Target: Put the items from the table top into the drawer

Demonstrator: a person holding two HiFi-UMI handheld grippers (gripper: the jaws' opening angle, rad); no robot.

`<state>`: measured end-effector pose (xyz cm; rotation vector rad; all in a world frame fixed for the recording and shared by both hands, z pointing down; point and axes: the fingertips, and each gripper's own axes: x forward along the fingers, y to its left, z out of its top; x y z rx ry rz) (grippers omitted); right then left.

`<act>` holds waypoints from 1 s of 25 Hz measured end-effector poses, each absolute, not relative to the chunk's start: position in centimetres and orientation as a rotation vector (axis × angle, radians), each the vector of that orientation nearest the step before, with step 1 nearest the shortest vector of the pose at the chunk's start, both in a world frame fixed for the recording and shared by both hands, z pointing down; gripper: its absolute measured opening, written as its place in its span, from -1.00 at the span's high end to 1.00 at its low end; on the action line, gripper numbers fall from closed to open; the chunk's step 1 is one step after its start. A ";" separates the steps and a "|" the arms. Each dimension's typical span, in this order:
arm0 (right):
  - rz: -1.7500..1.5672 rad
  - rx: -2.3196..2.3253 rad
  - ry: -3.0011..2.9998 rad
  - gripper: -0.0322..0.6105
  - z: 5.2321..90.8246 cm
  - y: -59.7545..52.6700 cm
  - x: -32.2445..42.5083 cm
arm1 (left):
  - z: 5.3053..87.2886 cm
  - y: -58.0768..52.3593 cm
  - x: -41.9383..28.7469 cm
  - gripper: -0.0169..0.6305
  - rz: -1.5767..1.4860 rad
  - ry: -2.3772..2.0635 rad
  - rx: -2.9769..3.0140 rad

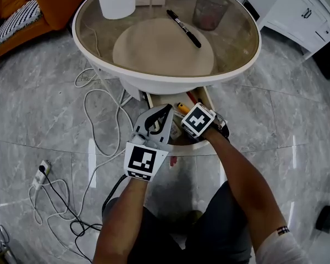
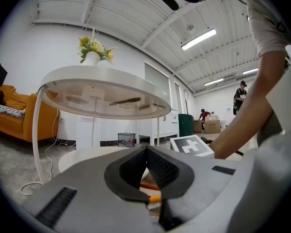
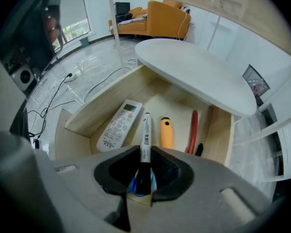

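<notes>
**Marker gripped over the open drawer, one more on top**

The right claw [image 3: 144,155] is clamped on a marker [image 3: 145,130], with the pads on its dark lower end and the white barrel sticking out ahead. This sits at the centre of the right gripper view, over the wooden drawer [image 3: 82,118]. Below it lie a remote control [image 3: 119,125], an orange-handled tool [image 3: 166,134] and a red-handled tool [image 3: 193,129]. The left claw [image 2: 146,149] is closed with nothing in it, at the lower centre of the left gripper view.

Handling is a judgement. The marker looks light and stiff, and its smooth round plastic is likely to roll. Held near one end, it can pivot in the pads, so mid-barrel would be the steadier hold. It does not look fragile, and a low release should do.

The second marker [image 1: 183,28] lies flat on the glass surface [image 1: 236,43], at the upper centre of the head view. It should be pinched across the barrel's middle, as it may skid on the glass.

As for writing, dark print runs along the held barrel but is too small to read. The remote control shows buttons and a small display, with no legible brand.
</notes>
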<state>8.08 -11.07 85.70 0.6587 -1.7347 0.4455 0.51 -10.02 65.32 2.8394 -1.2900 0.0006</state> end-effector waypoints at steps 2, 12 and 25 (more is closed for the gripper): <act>0.442 0.650 -1.716 0.68 86.1 -10.8 8.5 | 65.6 -10.1 0.5 0.95 0.004 -1.280 2.832; 0.421 0.708 -1.986 0.74 81.8 -10.6 7.6 | 66.9 -9.8 0.8 0.95 0.072 -1.229 2.828; 0.316 0.831 -2.383 0.89 69.6 -8.2 4.2 | 64.0 -8.1 2.4 0.95 0.040 -1.205 2.888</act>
